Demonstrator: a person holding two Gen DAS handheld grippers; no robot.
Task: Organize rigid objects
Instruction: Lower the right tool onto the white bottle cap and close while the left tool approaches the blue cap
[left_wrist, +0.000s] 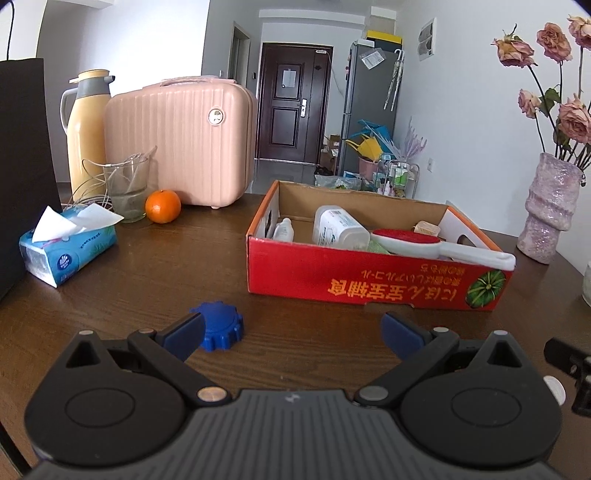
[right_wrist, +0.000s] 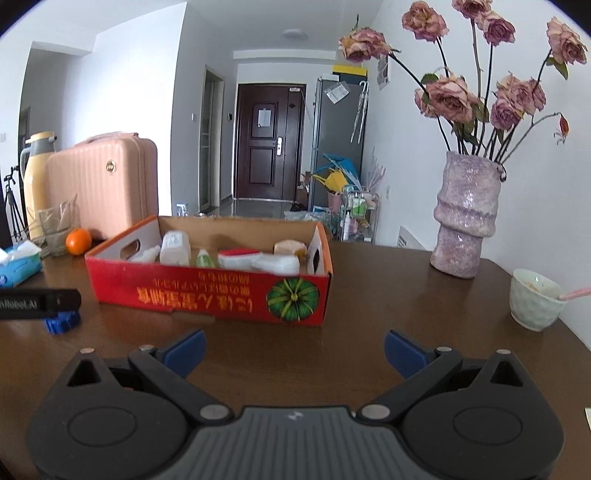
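So on the table (left_wrist: 147, 266) there's a cardboard box (left_wrist: 369, 280) sitting right of centre, with a bottle (left_wrist: 338, 226), a smaller bottle (left_wrist: 283, 229) and a brush (left_wrist: 406, 242) lying in it, the brush handle resting on the front wall. Left of the box you've got a tissue pack (left_wrist: 68, 245), and behind that a glass (left_wrist: 127, 190) with an orange (left_wrist: 163, 206) just beside it, then a flask (left_wrist: 86, 129) and a small suitcase (left_wrist: 181, 144) at the back. A gear-shaped cap (left_wrist: 219, 330) lies in front of the box toward the left, while a vase (right_wrist: 465, 218) stands off to the right of the box with a cup (right_wrist: 535, 304) in front of it.
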